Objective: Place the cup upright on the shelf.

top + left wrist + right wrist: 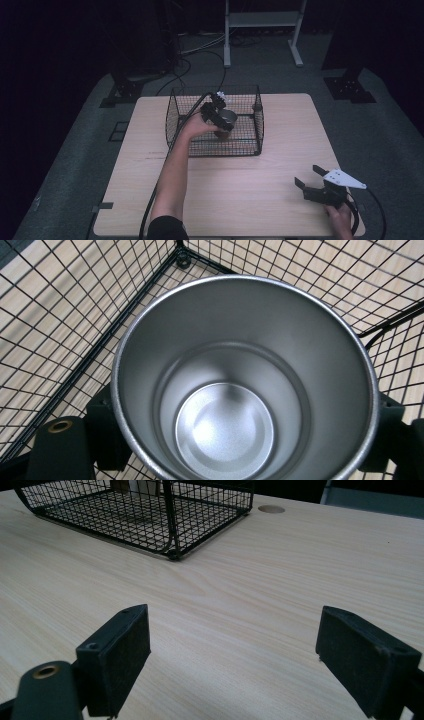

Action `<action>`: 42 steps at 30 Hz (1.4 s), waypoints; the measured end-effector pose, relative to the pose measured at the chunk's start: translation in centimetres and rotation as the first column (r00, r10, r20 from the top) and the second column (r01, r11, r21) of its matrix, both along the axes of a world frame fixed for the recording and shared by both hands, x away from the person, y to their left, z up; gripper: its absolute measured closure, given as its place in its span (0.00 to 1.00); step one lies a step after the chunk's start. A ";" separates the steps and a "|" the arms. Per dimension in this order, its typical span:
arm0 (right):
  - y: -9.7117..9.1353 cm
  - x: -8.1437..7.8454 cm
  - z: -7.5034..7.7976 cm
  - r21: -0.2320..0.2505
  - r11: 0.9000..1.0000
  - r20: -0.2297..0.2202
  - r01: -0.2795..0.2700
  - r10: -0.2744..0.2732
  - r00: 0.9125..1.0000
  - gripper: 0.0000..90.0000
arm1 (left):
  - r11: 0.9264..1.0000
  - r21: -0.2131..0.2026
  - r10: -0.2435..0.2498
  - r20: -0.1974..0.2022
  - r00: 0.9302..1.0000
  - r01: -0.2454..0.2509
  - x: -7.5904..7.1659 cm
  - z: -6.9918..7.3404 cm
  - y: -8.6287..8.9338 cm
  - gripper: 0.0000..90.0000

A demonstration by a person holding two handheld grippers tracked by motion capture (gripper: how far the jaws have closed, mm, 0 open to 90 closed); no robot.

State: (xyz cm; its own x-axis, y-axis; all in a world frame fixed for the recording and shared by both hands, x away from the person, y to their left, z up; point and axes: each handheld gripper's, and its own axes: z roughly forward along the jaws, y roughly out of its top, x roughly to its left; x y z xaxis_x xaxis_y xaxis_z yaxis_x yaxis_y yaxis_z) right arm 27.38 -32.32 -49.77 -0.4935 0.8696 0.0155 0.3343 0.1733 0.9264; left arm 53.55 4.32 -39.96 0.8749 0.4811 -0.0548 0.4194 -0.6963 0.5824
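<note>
1. Here the left hand-held gripper (218, 114) holds a steel cup (227, 119) inside the wire basket (258, 120), which stands toward the far edge of the table (240, 190), about midway along it.
2. Seen from the left gripper view, the cup (240, 385) sits mouth-up between the two black jaws, one pressed on each side of its wall, so this hand-held gripper is clamped on the cup. The cup is empty, and its long axis runs roughly along the line of sight toward the basket (60, 325) floor.
3. Whether the cup's base touches the basket floor cannot be told.
4. The right hand-held gripper (312, 186) rests near the table's near right corner, well apart from the basket; its jaws stand wide apart with nothing between them, over bare table (240, 605).
5. The basket (165, 515) lies ahead and to the left of the right hand-held gripper's jaws. The left hand is plainly the nearer one, so any setting down or lifting of the cup likely falls to it, moving straight along the cup's axis to stay clear of the wire walls.
</note>
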 end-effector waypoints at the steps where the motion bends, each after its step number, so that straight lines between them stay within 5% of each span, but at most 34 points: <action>1: 0.0 0.0 0.0 0.000 1.000 0.000 0.000 0.000 1.000 0.15 | 1.000 0.001 -0.001 0.000 1.000 0.001 0.0 0.0 0.0 0.20; 42: 0.0 0.0 0.0 -0.004 1.000 0.002 -0.002 0.002 1.000 0.15 | 0.998 0.067 -0.003 -0.038 0.999 0.005 0.2 -2.1 -0.3 0.20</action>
